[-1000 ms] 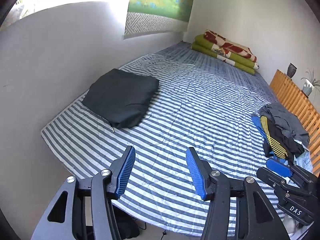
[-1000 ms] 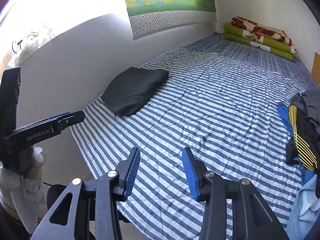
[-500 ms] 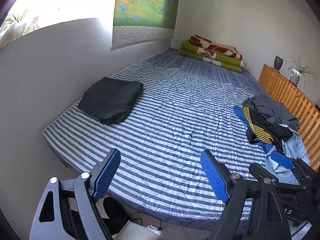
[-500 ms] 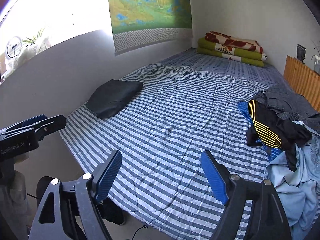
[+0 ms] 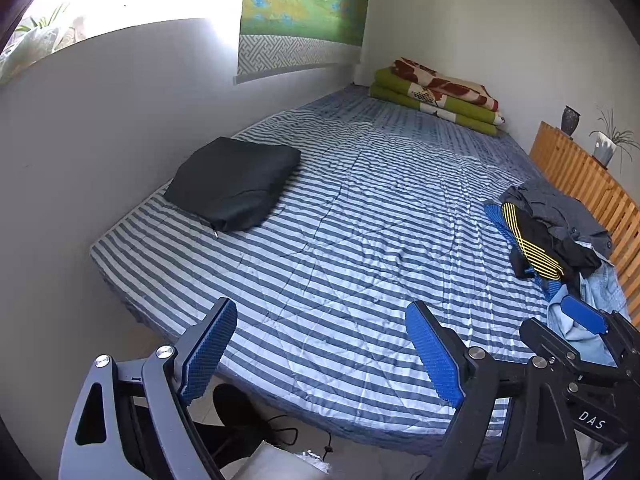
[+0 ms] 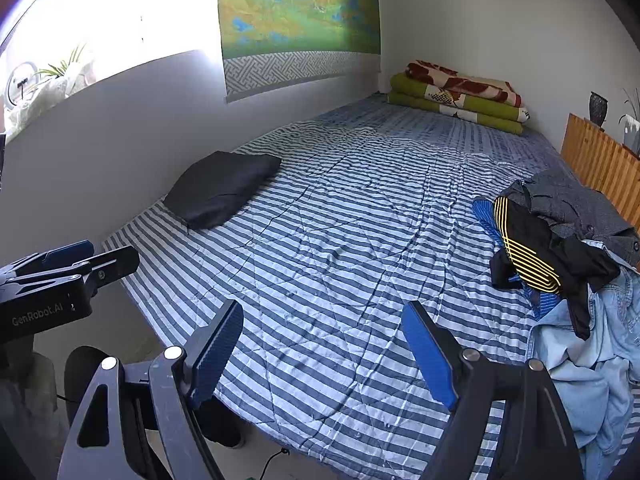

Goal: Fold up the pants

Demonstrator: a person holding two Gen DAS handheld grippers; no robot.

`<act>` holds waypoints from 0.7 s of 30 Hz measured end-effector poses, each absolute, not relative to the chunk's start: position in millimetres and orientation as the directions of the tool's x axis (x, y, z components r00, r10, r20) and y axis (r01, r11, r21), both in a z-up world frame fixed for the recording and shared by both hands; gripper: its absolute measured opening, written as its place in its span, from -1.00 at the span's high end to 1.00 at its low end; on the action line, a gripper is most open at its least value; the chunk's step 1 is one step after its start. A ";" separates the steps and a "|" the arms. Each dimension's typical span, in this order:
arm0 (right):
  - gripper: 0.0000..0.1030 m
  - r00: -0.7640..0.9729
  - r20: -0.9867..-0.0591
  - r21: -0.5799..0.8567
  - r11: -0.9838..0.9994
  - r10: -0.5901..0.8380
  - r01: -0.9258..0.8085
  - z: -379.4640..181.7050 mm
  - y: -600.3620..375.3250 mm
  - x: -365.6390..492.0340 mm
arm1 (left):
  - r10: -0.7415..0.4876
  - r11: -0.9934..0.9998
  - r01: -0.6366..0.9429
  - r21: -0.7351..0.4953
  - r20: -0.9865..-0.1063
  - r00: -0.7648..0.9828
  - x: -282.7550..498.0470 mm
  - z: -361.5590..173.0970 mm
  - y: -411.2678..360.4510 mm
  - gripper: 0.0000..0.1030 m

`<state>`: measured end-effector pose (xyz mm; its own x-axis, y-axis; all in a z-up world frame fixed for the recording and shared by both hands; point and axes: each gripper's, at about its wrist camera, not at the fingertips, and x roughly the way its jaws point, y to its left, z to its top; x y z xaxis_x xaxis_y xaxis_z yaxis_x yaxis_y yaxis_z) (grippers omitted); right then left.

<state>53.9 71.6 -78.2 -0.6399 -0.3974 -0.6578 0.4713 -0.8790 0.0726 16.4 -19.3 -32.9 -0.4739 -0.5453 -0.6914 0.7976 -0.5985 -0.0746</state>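
A heap of clothes (image 5: 556, 240) lies at the bed's right side: a black garment with yellow stripes (image 6: 528, 256), a grey one, a blue one and pale denim (image 6: 592, 360). I cannot tell which of them are pants. A flat black folded bundle (image 5: 236, 184) rests near the bed's left edge. My left gripper (image 5: 320, 320) hangs over the bed's near edge, its jaws opening with nothing between them. My right gripper (image 6: 322, 320) is open and empty, left of the denim. Each wrist view shows the other gripper at its side.
The striped bed sheet (image 6: 340, 220) runs back to folded green and red blankets (image 5: 436, 92) at the far wall. A wooden slatted rail (image 5: 588, 184) with a vase and a plant borders the right. Wall on the left; floor with a cable below the near edge.
Both grippers' jaws have spread wide from a narrow gap. Both views have pulled back from the bed, so its near edge and the floor now show.
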 end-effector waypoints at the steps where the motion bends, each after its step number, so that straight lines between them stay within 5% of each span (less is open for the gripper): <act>1: -0.52 -0.638 -0.659 0.073 -0.877 -0.399 0.474 -78.7 71.2 53.2 | -0.546 -0.592 0.803 -0.075 -0.695 -0.468 17.9 -33.7 -21.2 -0.74; 21: -0.52 -0.663 -0.654 0.053 -0.897 -0.364 0.440 -75.9 85.3 39.7 | -0.556 -0.584 0.810 -0.056 -0.699 -0.450 6.0 -38.6 -34.4 -0.75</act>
<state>39.7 85.3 -75.9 -0.6631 -0.3641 -0.6540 0.4397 -0.8966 0.0533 6.0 -34.4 -38.6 -0.4496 -0.5560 -0.6991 0.8098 -0.5840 -0.0564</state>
